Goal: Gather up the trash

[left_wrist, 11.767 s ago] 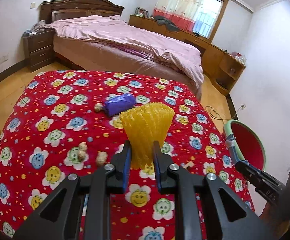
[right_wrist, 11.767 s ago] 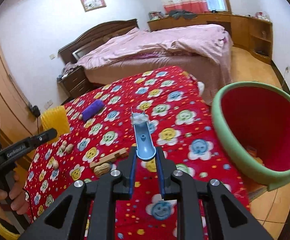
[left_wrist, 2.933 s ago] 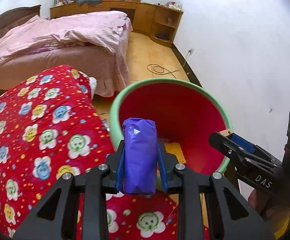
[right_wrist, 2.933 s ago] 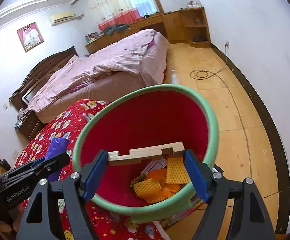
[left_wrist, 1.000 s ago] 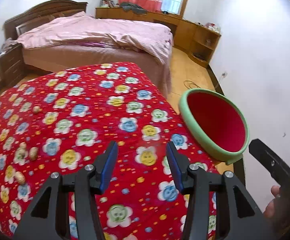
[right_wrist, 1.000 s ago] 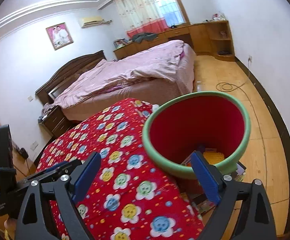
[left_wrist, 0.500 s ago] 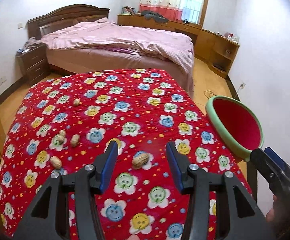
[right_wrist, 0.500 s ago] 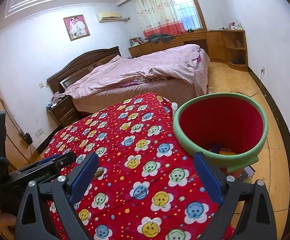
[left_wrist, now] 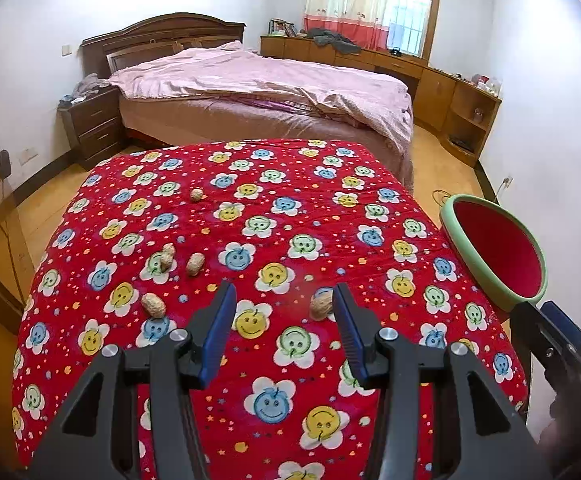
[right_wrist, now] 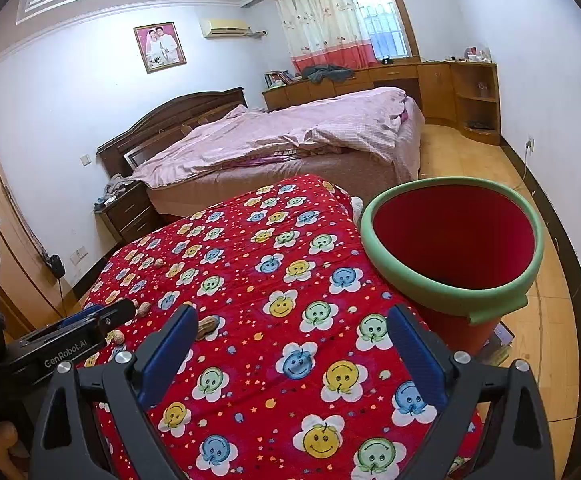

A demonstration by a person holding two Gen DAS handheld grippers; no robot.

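On the red flower-print cloth: the trash that shows is a scatter of peanut shells, all lying loose.
Nearest shell: one peanut (left_wrist: 321, 307) lies just beside the inner face of the left gripper's right-hand finger, partly hidden by it; whether they touch cannot be told.
Other shells: one peanut shell (left_wrist: 153, 305) sits left of the same gripper's left-hand finger; a close group of three (left_wrist: 178, 259) lies farther out on the cloth; a single shell (left_wrist: 196, 195) rests nearer the far edge.
Left gripper (left_wrist: 283, 310): jaws spread apart, nothing between the blue pads, hovering over the near part of the cloth.
Right gripper (right_wrist: 292, 338): jaws spread wide, nothing held, above the cloth near the bin side.
Bin (right_wrist: 450, 298): red inside with a green padded rim, standing just off the right edge of the covered table; its contents cannot be seen.
Cloth (left_wrist: 330, 208): covers the whole table top.
Room beyond: a bed (left_wrist: 258, 88) with a pink cover stands behind the table.
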